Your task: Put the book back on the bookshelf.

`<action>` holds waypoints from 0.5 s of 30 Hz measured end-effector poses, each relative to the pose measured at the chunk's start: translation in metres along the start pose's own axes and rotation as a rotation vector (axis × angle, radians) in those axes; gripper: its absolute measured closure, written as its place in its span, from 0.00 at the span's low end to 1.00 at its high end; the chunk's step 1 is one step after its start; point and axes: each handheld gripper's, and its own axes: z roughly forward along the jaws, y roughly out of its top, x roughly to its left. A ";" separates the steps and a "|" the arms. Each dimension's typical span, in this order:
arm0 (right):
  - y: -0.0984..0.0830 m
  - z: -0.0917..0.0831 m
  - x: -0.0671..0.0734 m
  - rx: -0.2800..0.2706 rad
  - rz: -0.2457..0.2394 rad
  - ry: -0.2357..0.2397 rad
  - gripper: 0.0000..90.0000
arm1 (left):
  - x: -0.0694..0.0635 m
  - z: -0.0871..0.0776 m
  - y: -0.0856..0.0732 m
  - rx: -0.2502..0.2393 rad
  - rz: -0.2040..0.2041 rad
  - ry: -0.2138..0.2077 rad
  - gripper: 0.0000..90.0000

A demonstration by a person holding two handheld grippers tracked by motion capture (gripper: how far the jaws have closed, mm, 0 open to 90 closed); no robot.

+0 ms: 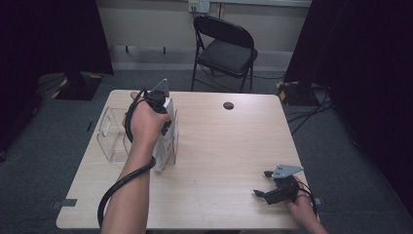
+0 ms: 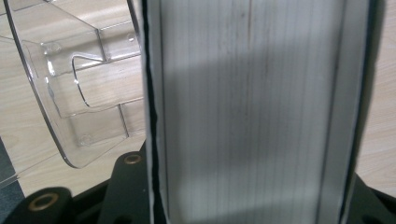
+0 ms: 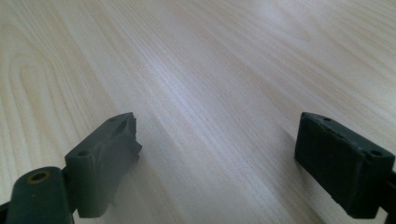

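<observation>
My left gripper (image 1: 162, 121) is shut on a thick white book (image 1: 164, 146), which stands upright on the table's left half. In the left gripper view the book's page edge (image 2: 252, 112) runs up between the black jaws. Just left of the book stands a clear plastic holder (image 1: 111, 137), also seen close by as the clear holder (image 2: 79, 93). Whether the book touches it I cannot tell. My right gripper (image 1: 261, 183) rests near the table's front right corner, open, with bare wood between its pads (image 3: 107, 154).
The light wooden table (image 1: 234, 146) has a small black round cap (image 1: 228, 105) near its far edge. A black folding chair (image 1: 226, 46) stands beyond the table. Dark curtains and cables line both sides of the floor.
</observation>
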 end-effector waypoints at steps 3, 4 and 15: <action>0.000 0.000 0.000 0.000 0.000 0.001 0.14 | 0.001 0.001 0.001 -0.004 -0.004 0.009 0.59; 0.000 0.000 0.000 0.000 0.000 0.000 0.14 | 0.001 0.001 0.002 -0.005 -0.012 0.010 0.59; 0.000 0.000 0.000 0.001 0.001 0.000 0.14 | 0.004 0.007 0.006 -0.016 -0.037 0.013 0.59</action>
